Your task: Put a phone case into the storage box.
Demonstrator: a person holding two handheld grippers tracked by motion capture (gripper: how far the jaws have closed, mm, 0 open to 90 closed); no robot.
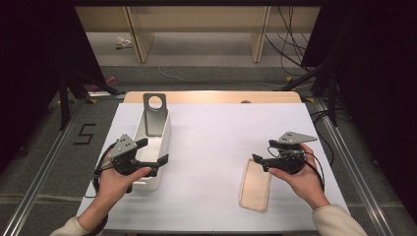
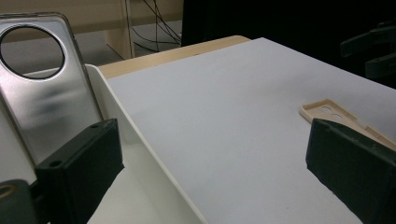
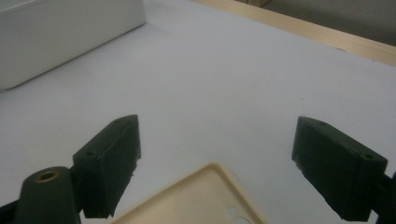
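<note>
Currently: a person at a white-covered table [image 1: 216, 147] holds a two-jaw tool in each hand, with two phone cases in play.
Right gripper [image 1: 259, 162]: jaws spread wide and empty, poised just over the top end of the beige phone case [image 1: 254, 185], which lies flat on the table, hollow side up, near the front right.
Left gripper [image 1: 155, 151]: jaws also spread, holding nothing, straddling the near right wall of the white bin [image 1: 164, 142] at the table's left.
Grey phone case [image 1: 155, 114]: leaning upright against the bin's far end, its round camera cutout topmost.
Step in hand: judged to be the pickup of the beige case by the right tool.
Doing it well: lower the jaws so one slips inside the raised rim and the other outside, then close on that edge; a flat, thin shell offers little else to grip.
Risk: closing too high would probably skid the case across the smooth cover.
</note>
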